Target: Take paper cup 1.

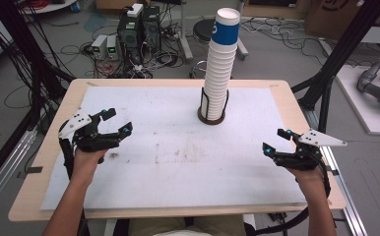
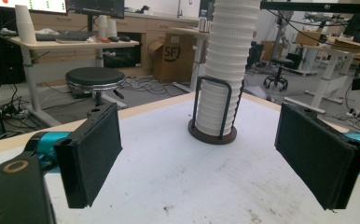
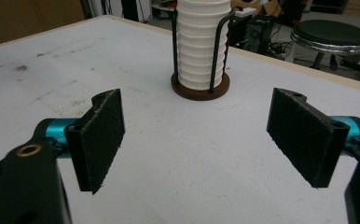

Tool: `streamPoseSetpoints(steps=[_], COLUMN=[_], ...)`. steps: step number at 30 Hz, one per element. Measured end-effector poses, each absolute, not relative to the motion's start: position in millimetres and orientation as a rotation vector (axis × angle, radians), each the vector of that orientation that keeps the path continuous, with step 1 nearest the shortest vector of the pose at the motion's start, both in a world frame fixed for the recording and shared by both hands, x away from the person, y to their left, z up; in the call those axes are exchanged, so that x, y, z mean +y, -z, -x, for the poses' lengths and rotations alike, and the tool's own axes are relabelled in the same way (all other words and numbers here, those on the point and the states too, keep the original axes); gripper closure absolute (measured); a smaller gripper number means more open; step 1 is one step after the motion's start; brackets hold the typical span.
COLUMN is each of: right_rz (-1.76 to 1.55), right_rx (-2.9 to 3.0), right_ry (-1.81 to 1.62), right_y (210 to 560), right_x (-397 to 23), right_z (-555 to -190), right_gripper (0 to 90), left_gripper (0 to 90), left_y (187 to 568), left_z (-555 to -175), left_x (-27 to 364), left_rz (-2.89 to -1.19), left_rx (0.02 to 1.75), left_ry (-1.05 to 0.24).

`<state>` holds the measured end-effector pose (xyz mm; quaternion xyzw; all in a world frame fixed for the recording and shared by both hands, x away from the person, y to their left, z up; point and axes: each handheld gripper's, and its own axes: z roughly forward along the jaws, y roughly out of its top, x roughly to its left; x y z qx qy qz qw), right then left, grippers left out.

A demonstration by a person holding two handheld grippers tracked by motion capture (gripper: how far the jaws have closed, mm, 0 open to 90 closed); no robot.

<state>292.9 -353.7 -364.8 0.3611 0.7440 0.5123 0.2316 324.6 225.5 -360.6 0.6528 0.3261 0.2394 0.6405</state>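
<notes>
Cup stack (image 1: 219,69) stood in its wire holder (image 1: 212,110).
It sat far, between the wide-open, empty left gripper (image 1: 116,123) and right gripper (image 1: 275,140).

Black tongs (image 1: 116,121), teal joints, grey plates

Grey floor (image 1: 55,44) with cables, computers (image 1: 139,27), round stool (image 2: 95,79).
</notes>
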Motion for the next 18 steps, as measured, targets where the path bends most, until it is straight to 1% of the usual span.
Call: streamPoseSetpoints(steps=[18], right_rz=[-0.969], right_rx=[2.044], right_ry=[-1.462], right_y=[363.2], right_x=[-344.9], right_z=[-297.4], right_gripper=[19.5], left_gripper=[14.3], left_y=[365.6], left_z=[-325.7], left_x=[225.4], left_rz=[-1.486], left_rx=[0.759], left_ry=[-0.530])
